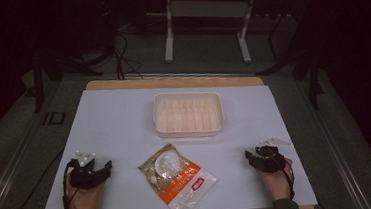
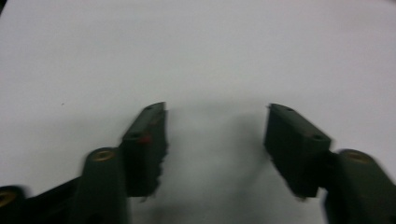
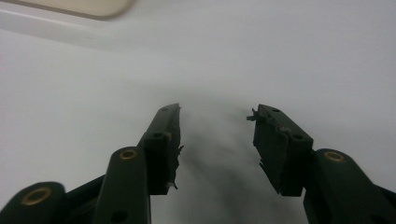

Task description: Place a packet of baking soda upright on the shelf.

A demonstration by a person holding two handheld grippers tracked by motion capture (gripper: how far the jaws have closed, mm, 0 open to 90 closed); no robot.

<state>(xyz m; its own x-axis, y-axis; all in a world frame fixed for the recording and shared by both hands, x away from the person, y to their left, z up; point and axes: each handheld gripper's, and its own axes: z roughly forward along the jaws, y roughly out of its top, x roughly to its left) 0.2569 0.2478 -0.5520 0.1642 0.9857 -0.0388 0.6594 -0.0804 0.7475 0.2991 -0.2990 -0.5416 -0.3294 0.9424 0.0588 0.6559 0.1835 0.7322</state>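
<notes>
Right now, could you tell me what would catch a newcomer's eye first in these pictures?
First the orange and clear food packet, lying askew at the near middle of the white table cover. Just beyond it sits an empty pale plastic tray. On either side of the packet a hand rests on the cover, holding the left gripper and the right gripper, both open and holding nothing.

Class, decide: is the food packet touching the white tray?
Apart. The high view shows a strip of bare table cover between the food packet and the white tray.
</notes>
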